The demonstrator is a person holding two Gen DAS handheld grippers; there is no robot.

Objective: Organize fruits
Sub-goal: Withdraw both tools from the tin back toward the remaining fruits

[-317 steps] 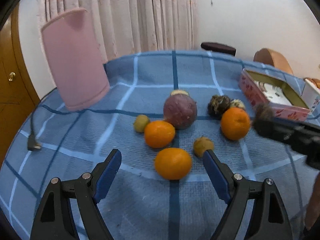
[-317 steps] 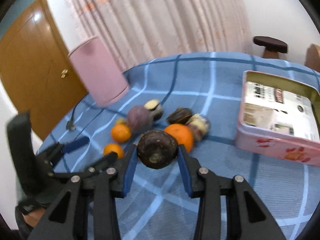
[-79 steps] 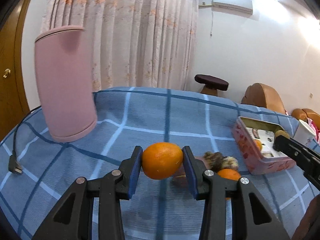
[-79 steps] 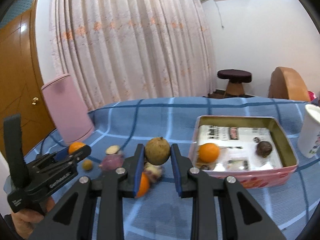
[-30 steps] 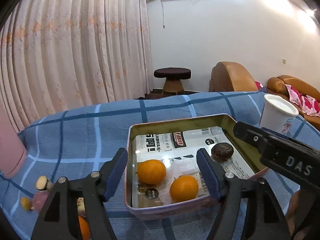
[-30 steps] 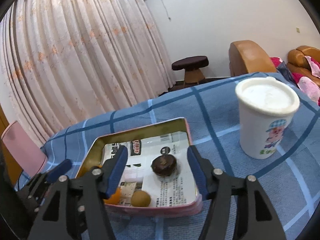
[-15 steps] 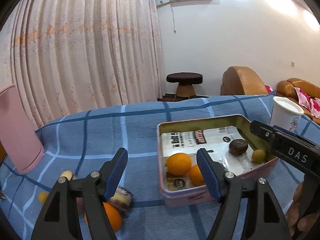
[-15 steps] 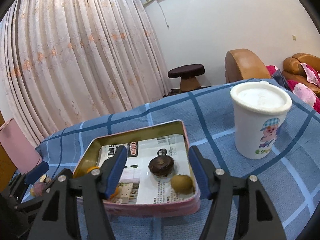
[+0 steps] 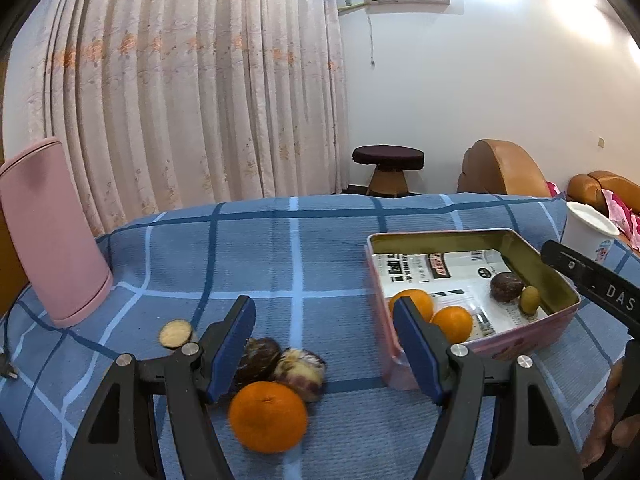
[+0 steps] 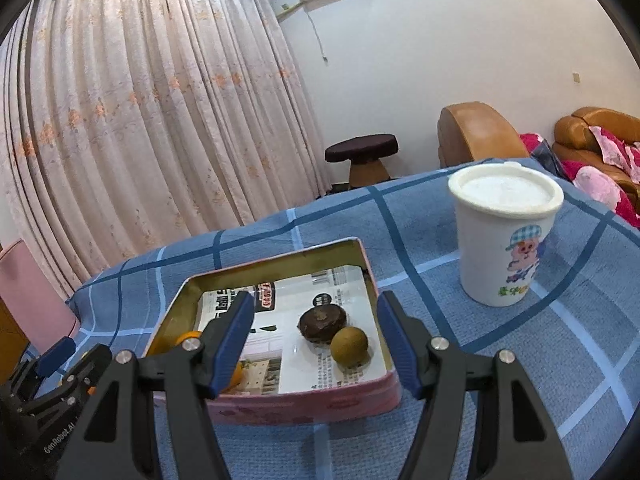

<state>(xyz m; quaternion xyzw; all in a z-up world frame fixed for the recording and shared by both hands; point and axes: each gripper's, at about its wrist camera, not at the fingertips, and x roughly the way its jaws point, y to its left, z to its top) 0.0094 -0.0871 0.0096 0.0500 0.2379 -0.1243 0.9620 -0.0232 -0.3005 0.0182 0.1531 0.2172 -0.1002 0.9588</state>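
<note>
A pink tin box (image 9: pixel 556 322) stands on the blue checked cloth and holds two oranges (image 9: pixel 452 322), a dark round fruit (image 9: pixel 506 286) and a small green-brown fruit (image 9: pixel 530 300). My left gripper (image 9: pixel 326 344) is open and empty, above an orange (image 9: pixel 267 416), a dark fruit (image 9: pixel 260 356), a pale streaked fruit (image 9: pixel 300 368) and a cut piece (image 9: pixel 175 332) left of the box. My right gripper (image 10: pixel 314 338) is open and empty over the near side of the box (image 10: pixel 304 402), with the dark fruit (image 10: pixel 322 322) and small fruit (image 10: pixel 350 346) between its fingers.
A tall pink container (image 9: pixel 50 236) stands at the far left with a black cable (image 9: pixel 8 364) beside it. A white lidded cup (image 10: pixel 502 236) stands right of the box. A stool and brown chairs are beyond the table.
My left gripper has swung left and lower, from facing the box to over the loose fruits. My right gripper has barely moved and stays open over the box.
</note>
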